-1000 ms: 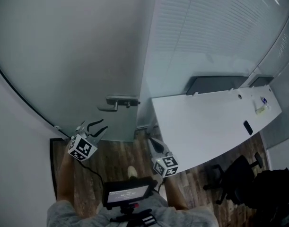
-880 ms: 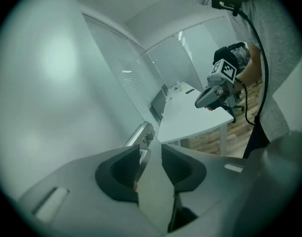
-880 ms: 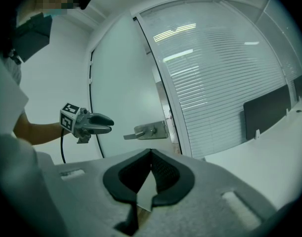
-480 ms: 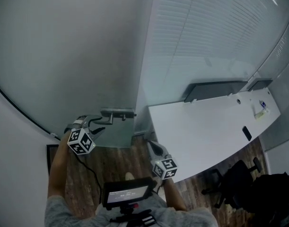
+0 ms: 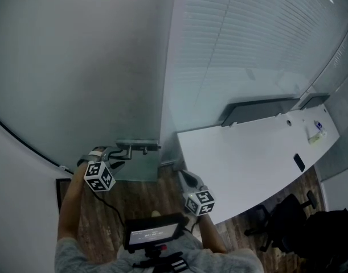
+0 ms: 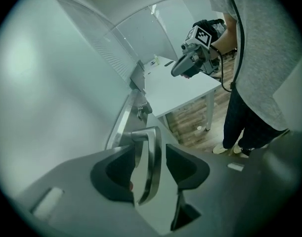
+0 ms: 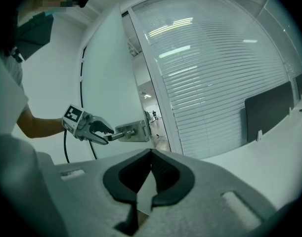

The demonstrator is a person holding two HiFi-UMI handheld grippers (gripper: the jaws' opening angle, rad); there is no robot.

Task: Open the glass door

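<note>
My left tongs point(image 5: 118, 153) have come in from the lower left onto the lever handle point(image 6: 150, 154). Their jaws have just been opening and now stand released, with the lever between the pads and neither pad pressing on it. Judgement: approach done, grip not yet made.

The handle sits left of centre in the head view, on the glass door point(image 5: 77, 67). In the right gripper view the door's edge looks ajar. My right tongs point(image 5: 185, 175) are clenched, empty and well apart at lower centre.
</note>
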